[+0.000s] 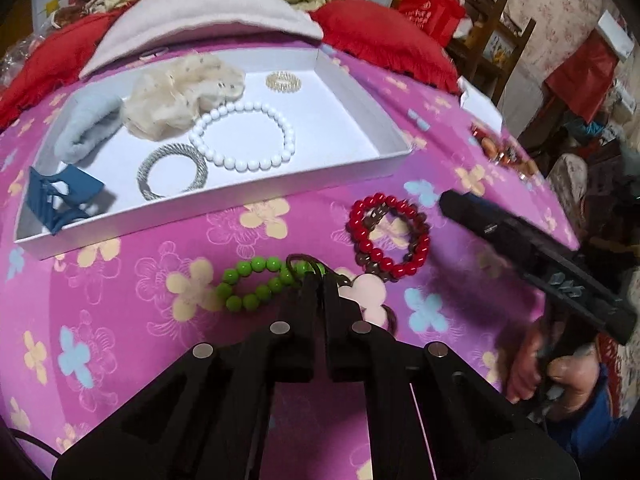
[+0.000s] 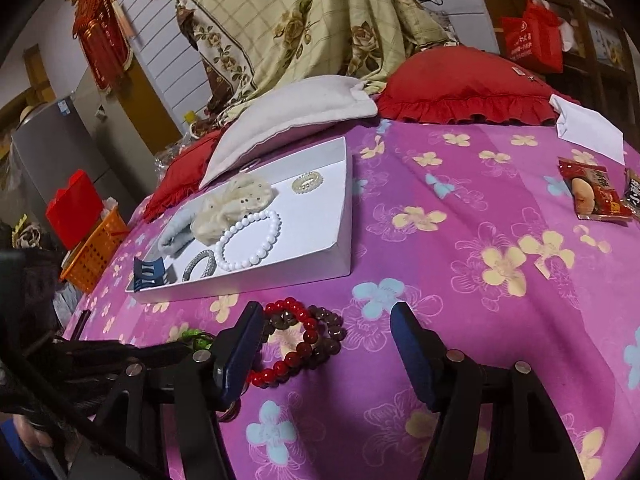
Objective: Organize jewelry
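A white tray [image 1: 224,204] on the pink flowered cloth holds a white bead bracelet [image 1: 244,136], a silver bangle [image 1: 172,172], a clear coil ring [image 1: 283,81], a cream scrunchie [image 1: 180,96], a blue cloth roll [image 1: 86,128] and a blue clip [image 1: 60,196]. My left gripper [image 1: 318,276] is shut on the green bead bracelet [image 1: 256,284] on the cloth. A red and a brown bead bracelet [image 1: 390,236] lie together to its right. My right gripper [image 2: 326,312] is open just above the red and brown bracelets [image 2: 308,336]; it also shows in the left wrist view [image 1: 444,200].
Red pillows [image 2: 464,84] and a white pillow [image 2: 288,116] lie behind the tray [image 2: 344,256]. Snack packets [image 2: 592,196] and a white paper [image 2: 588,128] lie at the far right. An orange basket [image 2: 92,256] stands off the left edge.
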